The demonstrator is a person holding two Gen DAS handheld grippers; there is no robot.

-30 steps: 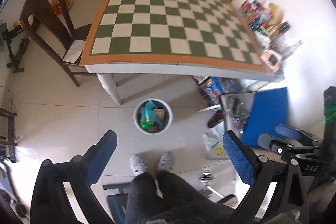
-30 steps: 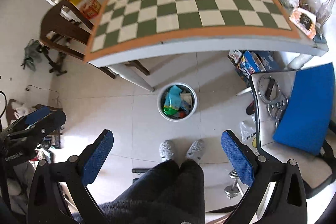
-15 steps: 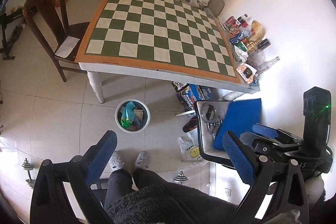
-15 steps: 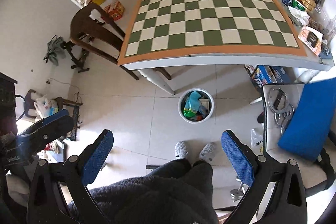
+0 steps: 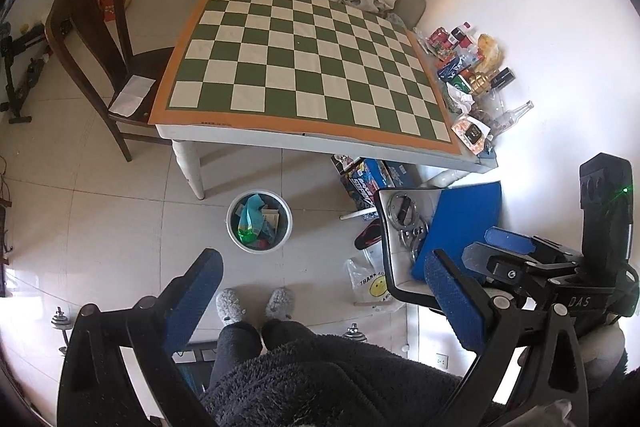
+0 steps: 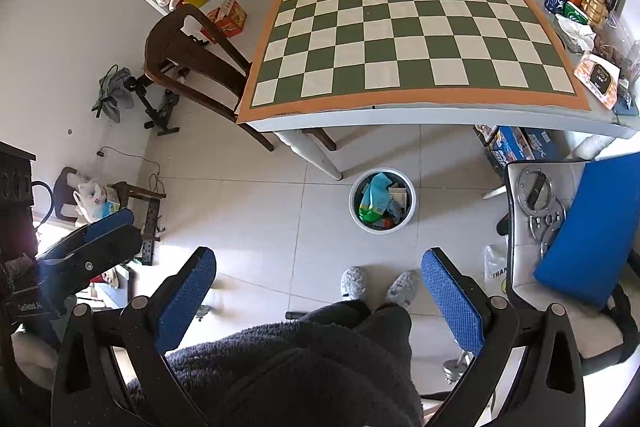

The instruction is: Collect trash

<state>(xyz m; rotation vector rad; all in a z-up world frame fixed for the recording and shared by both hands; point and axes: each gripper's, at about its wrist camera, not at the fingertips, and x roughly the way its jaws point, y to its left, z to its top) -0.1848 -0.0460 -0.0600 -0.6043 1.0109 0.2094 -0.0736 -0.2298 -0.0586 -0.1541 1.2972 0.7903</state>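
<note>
High above the floor, both claws look down from farther up than a moment ago. The room looks smaller now, and more of it shows. The checkered surface has slid lower in the left view, and the white wall beside it fills more of the picture.

The left claw is spread wide with nothing between its blue pads. The right claw is spread wide too, and it holds nothing. Each claw points down at the floor, over the person's dark fuzzy legs and grey slippers. In the left view the right claw shows off to the side.

The trash sits in the white bin on the tile floor, just in front of the surface's white leg. A teal and green wrapper lies on top of the pile inside. The bin is well apart from both claws.

A brown chair stands at one side of the surface. Snacks and bottles crowd its other edge. A blue pad lies on a white chair near the bin.
</note>
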